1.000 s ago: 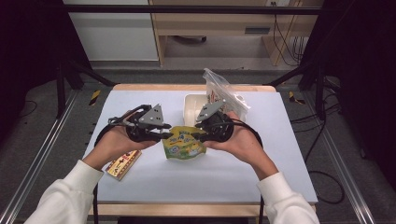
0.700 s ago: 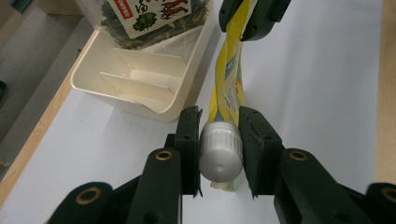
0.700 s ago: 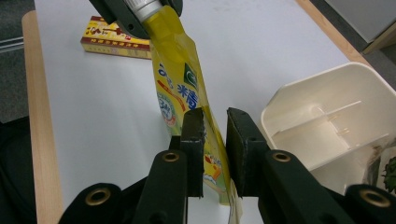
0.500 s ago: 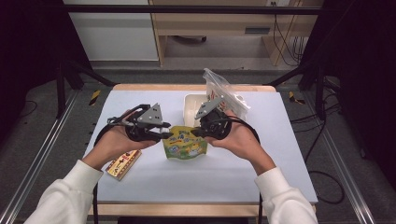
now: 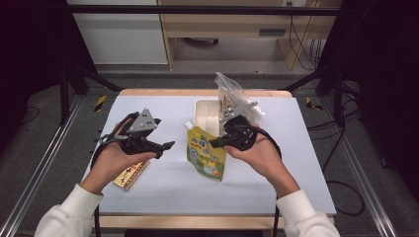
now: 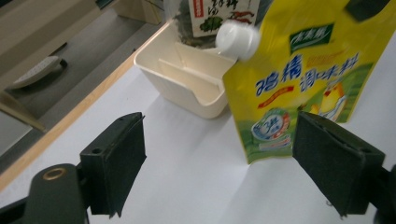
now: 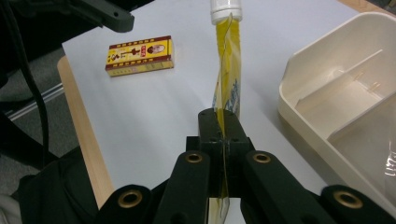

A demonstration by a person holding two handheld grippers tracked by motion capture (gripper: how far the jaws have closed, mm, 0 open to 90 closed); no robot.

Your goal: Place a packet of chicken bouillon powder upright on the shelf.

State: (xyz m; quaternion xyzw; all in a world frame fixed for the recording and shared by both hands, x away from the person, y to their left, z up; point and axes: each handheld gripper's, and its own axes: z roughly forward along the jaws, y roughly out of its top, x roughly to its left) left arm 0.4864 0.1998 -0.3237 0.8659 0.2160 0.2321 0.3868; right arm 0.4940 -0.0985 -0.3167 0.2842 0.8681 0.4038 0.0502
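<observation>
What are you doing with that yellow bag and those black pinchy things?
A person at a white table holds a gripper in each hand. The right gripper has its fingers shut on the edge of a yellow spouted pouch, holding it up by the cream divided tray. The left gripper is open and points at the pouch from the side without touching it. A clear bag stands behind the tray, and a small yellow box lies near the left hand.

1. A white worktop (image 5: 163, 182) with a wooden edge stands on a grey floor (image 5: 44, 148).
2. Beyond it stand a white cabinet (image 5: 118, 37) and a wooden shelf (image 5: 222, 24).
3. Black cables (image 5: 341, 192) trail across the floor at right.
</observation>
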